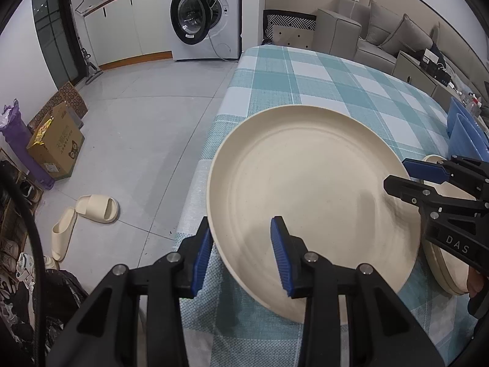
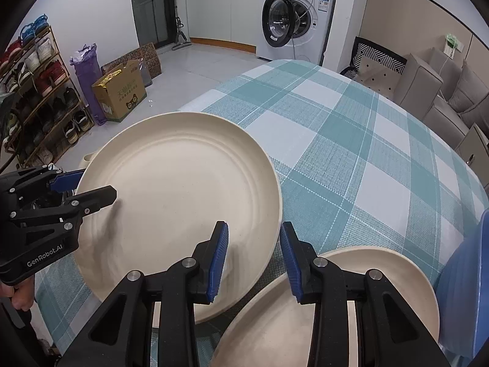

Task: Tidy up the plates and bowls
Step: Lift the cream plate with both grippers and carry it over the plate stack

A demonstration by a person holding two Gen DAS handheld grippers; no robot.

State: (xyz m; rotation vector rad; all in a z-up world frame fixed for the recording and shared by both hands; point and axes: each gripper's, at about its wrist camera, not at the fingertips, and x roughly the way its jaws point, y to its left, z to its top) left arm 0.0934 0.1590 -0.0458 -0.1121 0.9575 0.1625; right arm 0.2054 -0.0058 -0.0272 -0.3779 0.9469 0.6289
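Observation:
A large cream plate [image 1: 311,195] lies on the teal checked tablecloth [image 1: 321,82] at the table's near left corner, tilted and resting partly on a stack of cream plates [image 1: 449,272]. My left gripper [image 1: 241,250] is open, its fingers straddling the plate's left rim. My right gripper [image 2: 253,260] is open, straddling the same plate's [image 2: 180,202] right rim, above the cream stack [image 2: 275,330]. Each gripper shows in the other's view: the right one [image 1: 397,174] and the left one [image 2: 91,183], both open around the rim.
Blue dishes [image 1: 464,131] stand at the table's right edge, also in the right wrist view [image 2: 467,281]. On the floor to the left are slippers [image 1: 91,211], a cardboard box [image 2: 122,91] and a shoe rack [image 2: 33,91]. A washing machine [image 2: 293,18] and sofa [image 1: 382,36] stand behind.

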